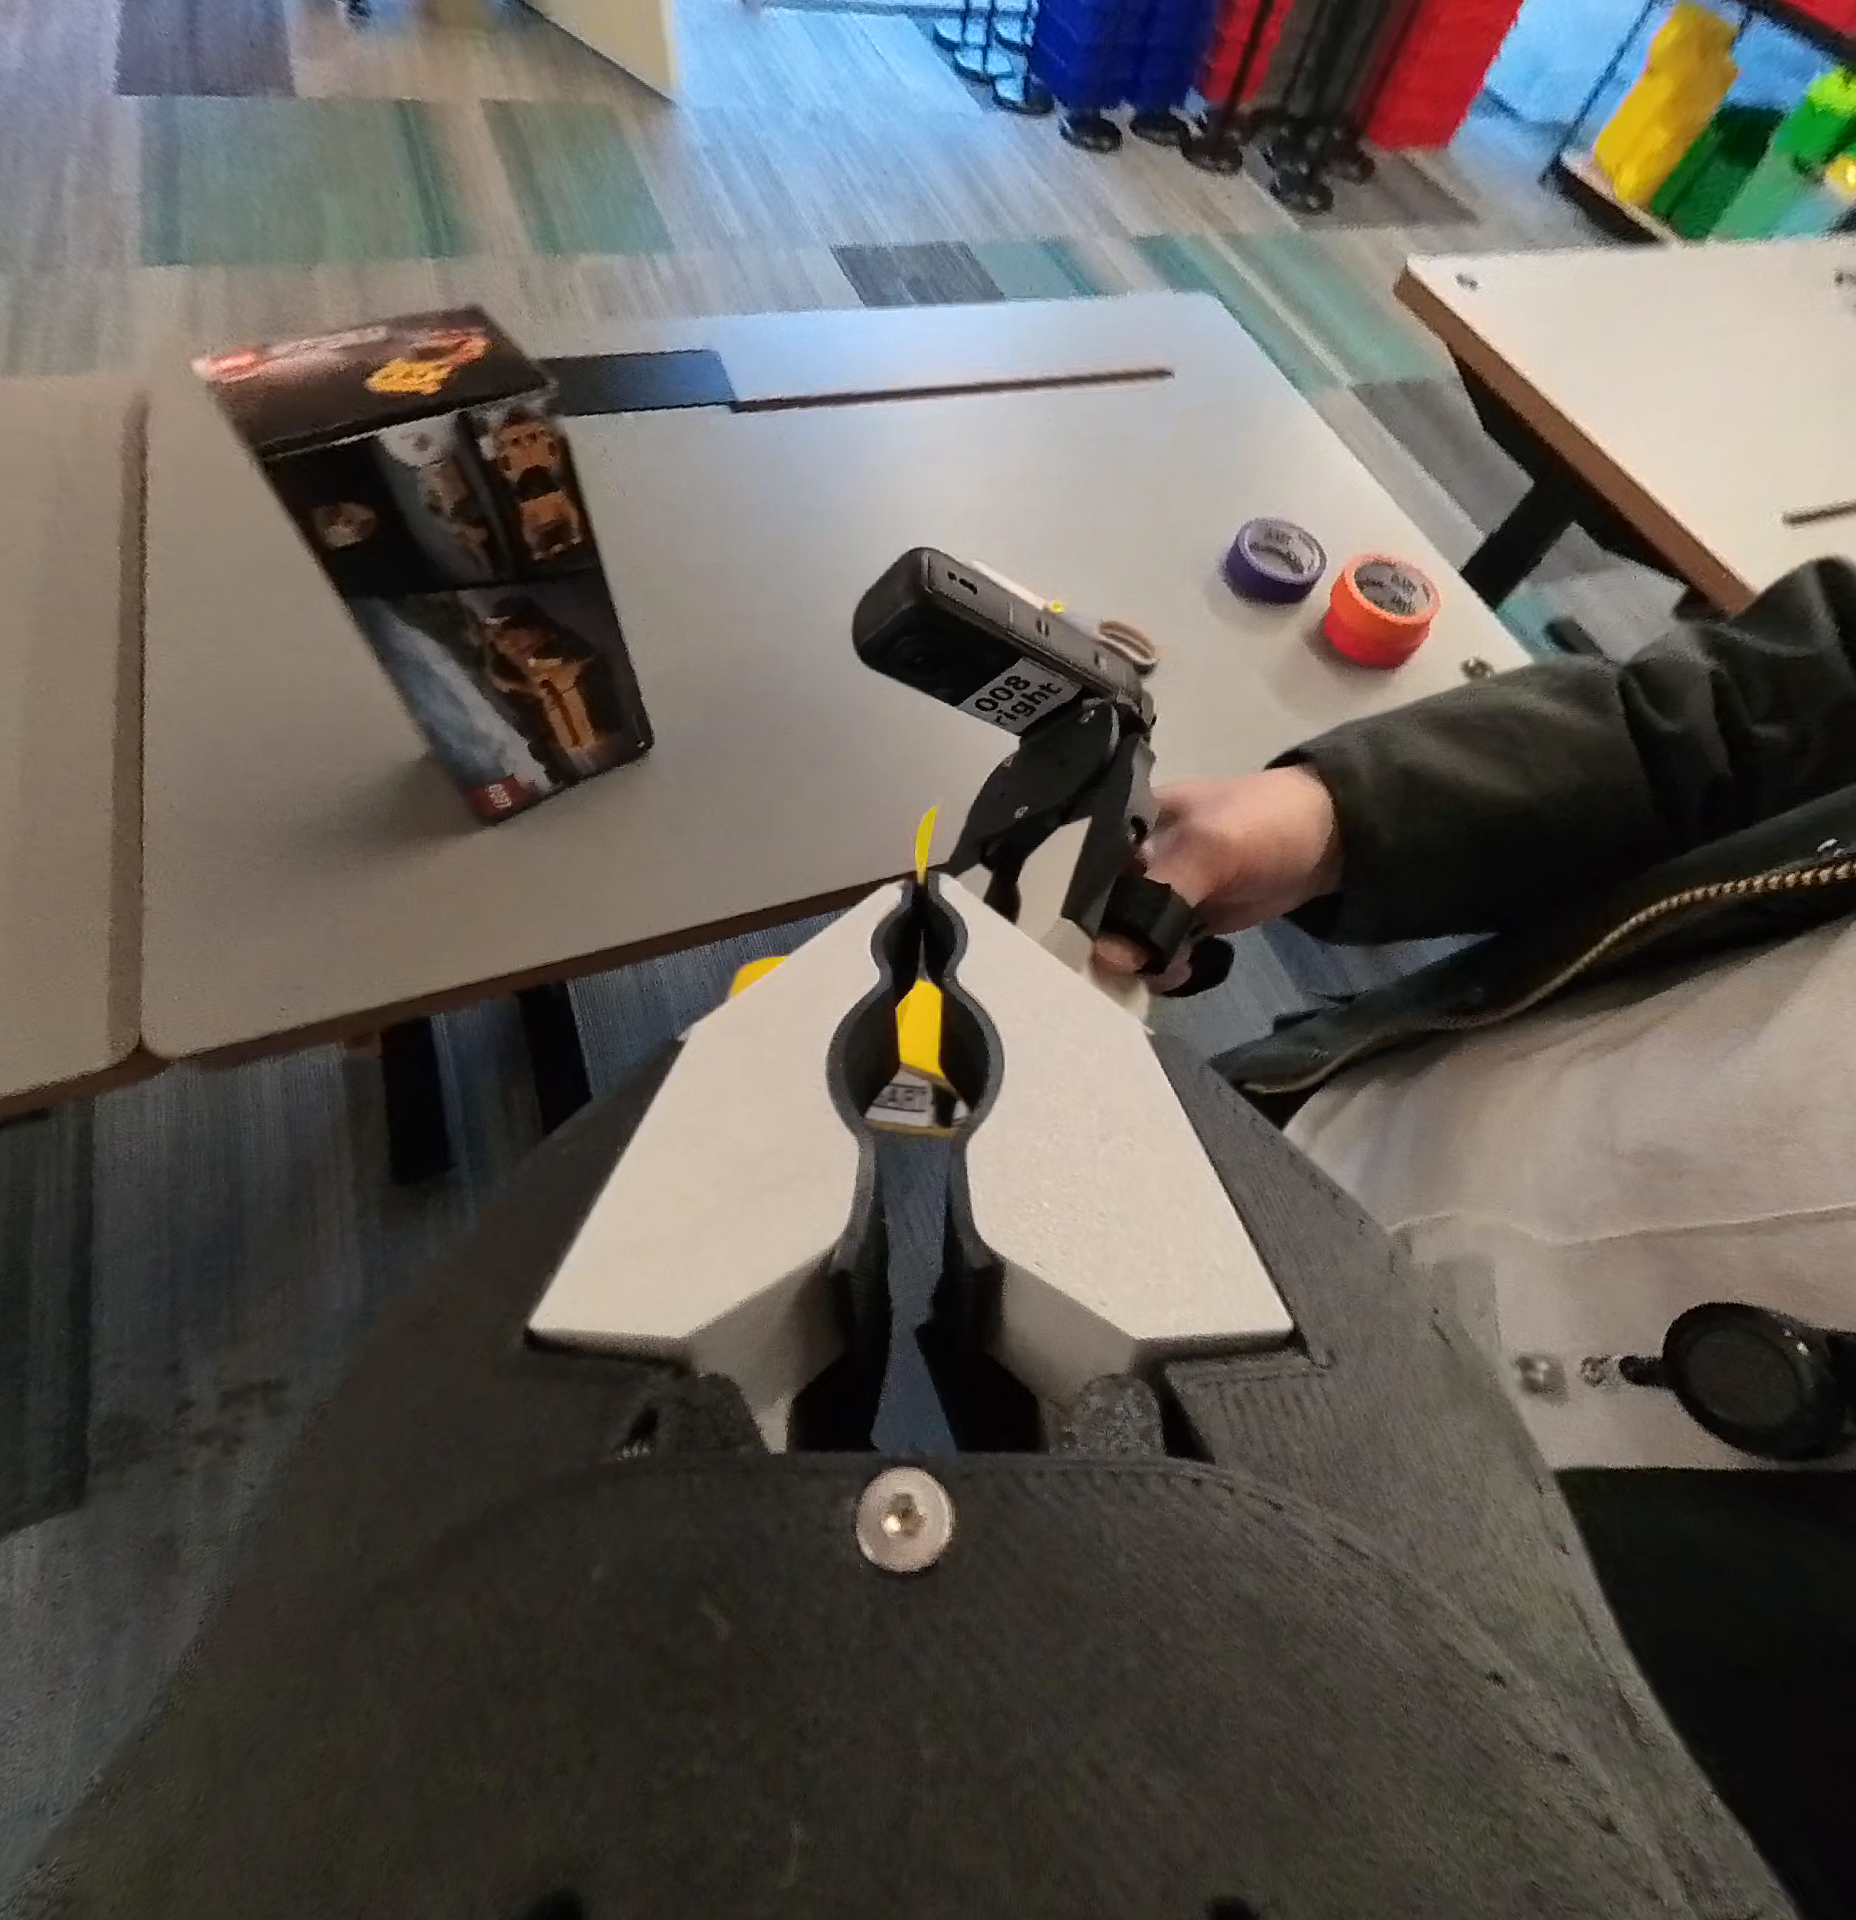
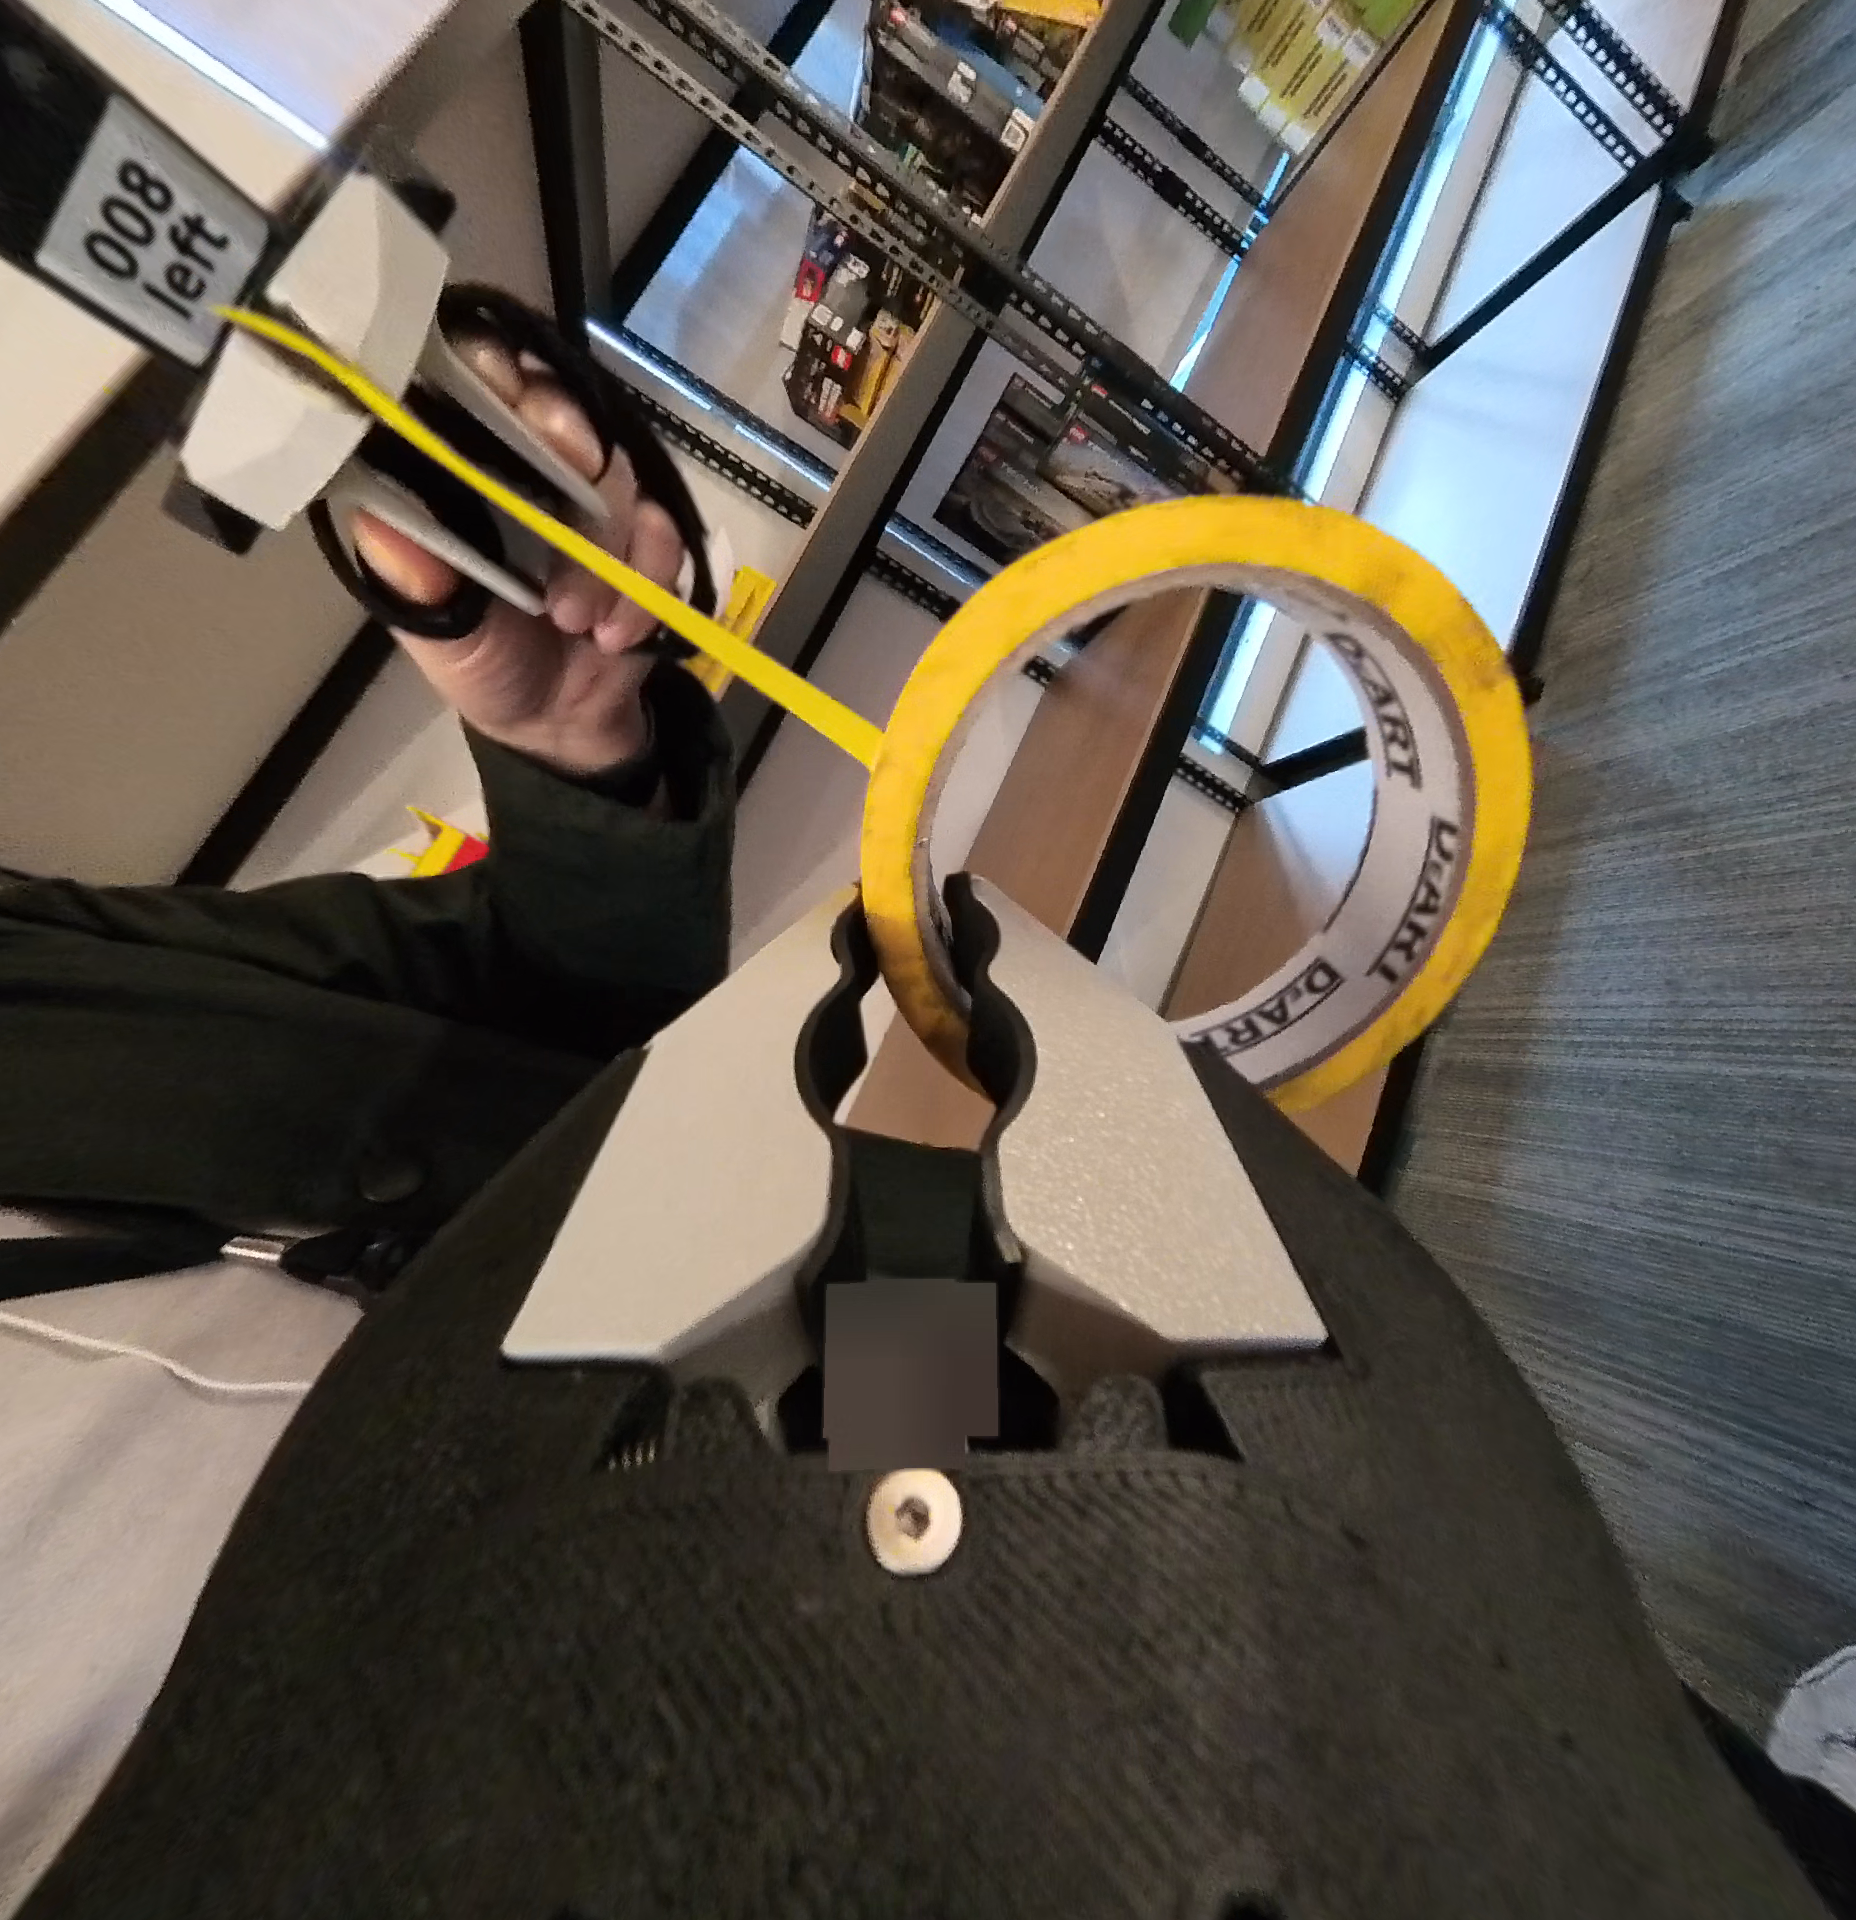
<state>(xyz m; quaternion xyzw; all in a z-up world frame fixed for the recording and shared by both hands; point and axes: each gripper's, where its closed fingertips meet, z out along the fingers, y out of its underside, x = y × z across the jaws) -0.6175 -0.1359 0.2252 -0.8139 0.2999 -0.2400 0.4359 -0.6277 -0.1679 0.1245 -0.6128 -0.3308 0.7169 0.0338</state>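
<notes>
My right gripper (image 2: 908,971) is clamped on the rim of a yellow tape roll (image 2: 1194,800), and my left gripper (image 1: 919,914) pinches the roll's pulled-out strip (image 2: 550,520) taut between us. We hang off the grey table's near edge (image 1: 508,987); on the table a dark toy box (image 1: 436,561) stands well apart from the purple tape roll (image 1: 1275,561) and orange tape roll (image 1: 1379,609).
</notes>
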